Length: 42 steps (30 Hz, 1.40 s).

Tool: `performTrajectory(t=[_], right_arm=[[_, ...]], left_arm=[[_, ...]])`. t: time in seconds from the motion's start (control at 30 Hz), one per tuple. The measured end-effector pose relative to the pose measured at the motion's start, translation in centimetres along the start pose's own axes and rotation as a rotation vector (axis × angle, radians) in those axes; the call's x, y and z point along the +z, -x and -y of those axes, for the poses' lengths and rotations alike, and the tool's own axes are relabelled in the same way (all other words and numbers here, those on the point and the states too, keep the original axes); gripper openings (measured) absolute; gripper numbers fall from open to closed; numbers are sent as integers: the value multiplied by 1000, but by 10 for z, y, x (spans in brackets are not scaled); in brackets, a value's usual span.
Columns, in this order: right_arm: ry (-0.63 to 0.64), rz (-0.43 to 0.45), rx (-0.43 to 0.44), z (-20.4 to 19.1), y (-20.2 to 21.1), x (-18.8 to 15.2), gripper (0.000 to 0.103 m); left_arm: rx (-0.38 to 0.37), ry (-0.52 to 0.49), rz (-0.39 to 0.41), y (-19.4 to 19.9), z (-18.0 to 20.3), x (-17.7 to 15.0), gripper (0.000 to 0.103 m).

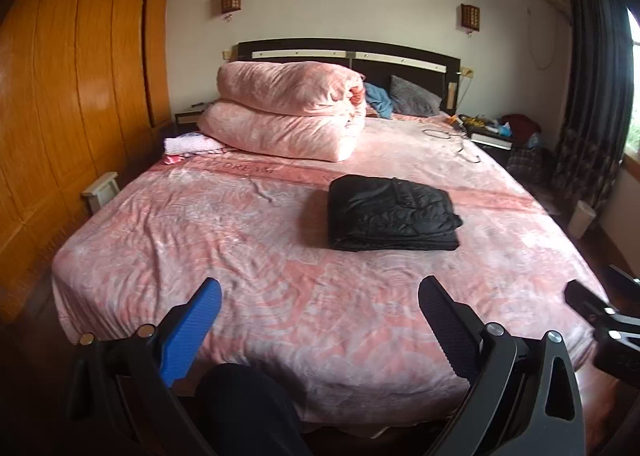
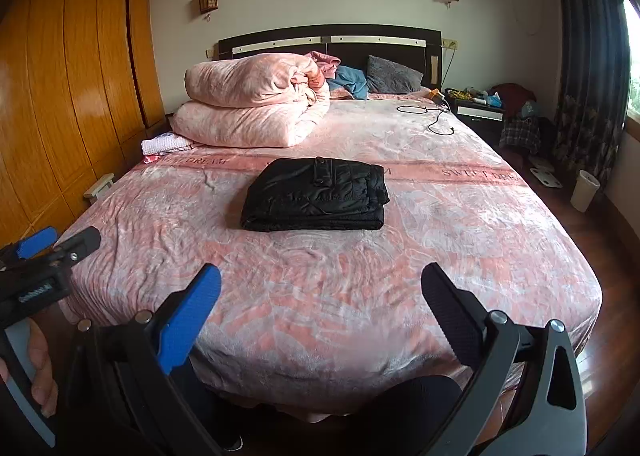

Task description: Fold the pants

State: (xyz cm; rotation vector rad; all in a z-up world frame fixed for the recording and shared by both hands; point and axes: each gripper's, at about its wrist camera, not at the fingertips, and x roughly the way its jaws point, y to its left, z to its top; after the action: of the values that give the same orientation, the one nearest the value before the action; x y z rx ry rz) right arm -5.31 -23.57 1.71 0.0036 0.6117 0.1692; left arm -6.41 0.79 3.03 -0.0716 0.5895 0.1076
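The black pants (image 1: 394, 212) are folded into a thick, neat rectangle. They lie flat mid-bed (image 1: 240, 256), touching nothing else.

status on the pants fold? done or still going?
Looks done: the black pants lie as a compact folded rectangle mid-bed on the pink bedspread. Nothing in hand: left gripper and right gripper are both open, empty, and back at the foot of the bed. Nothing visibly left, perhaps only tidying edges.
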Motion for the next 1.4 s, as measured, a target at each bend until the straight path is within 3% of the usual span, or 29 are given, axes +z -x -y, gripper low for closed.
performTrajectory(t=[0.6,1.4], right_arm=[[31,11,-44,3,-6,2,100],[64,-16,-82,-1,-42,24,100]], left_arm=[[-13,0,13,1,3,6,99],[-32,-32,-42,-41,11,11,99]])
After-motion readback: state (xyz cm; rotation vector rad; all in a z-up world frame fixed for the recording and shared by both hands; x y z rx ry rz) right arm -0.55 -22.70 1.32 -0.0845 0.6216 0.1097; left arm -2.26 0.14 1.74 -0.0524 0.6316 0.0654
